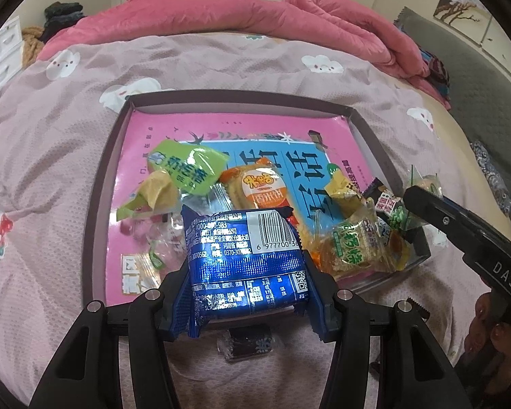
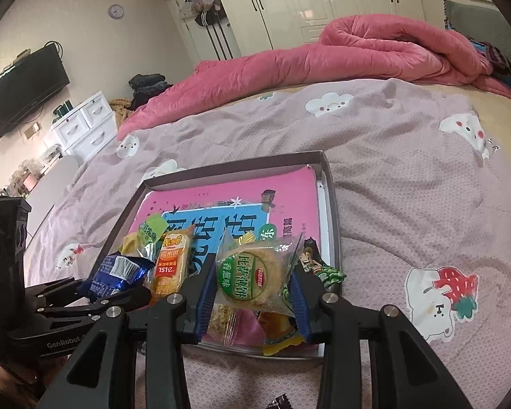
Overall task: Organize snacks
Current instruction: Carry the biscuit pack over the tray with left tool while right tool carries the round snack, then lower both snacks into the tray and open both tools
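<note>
- The left gripper (image 1: 247, 272) has its jaws clamped on a shiny blue foil snack packet (image 1: 245, 259) with a white barcode label, held over the 6 o'clock edge of the tray.
- The right gripper (image 2: 252, 289) has its jaws clamped on a clear-wrapped round biscuit pack with a green label (image 2: 252, 276), over the tray's near end.
- The shallow dark-rimmed rectangular cardboard tray (image 1: 98, 184) lies on the bed's mauve quilt with cloud prints (image 1: 44, 143); a pink and blue printed sheet lines its floor.
- Inside it, a light green wrapper (image 1: 187, 167) lies at 10 o'clock, and an orange rice-cracker pack (image 1: 255, 187) is just beside it, near the centre.
- A green-and-yellow clear packet (image 1: 354, 248) sits at 4 o'clock in the tray.
- A small dark wrapped snack (image 1: 245, 344) lies on the quilt, outside the tray at 6 o'clock.
- A rumpled pink duvet (image 2: 357, 47) lies at 12 o'clock, well apart from the tray.
</note>
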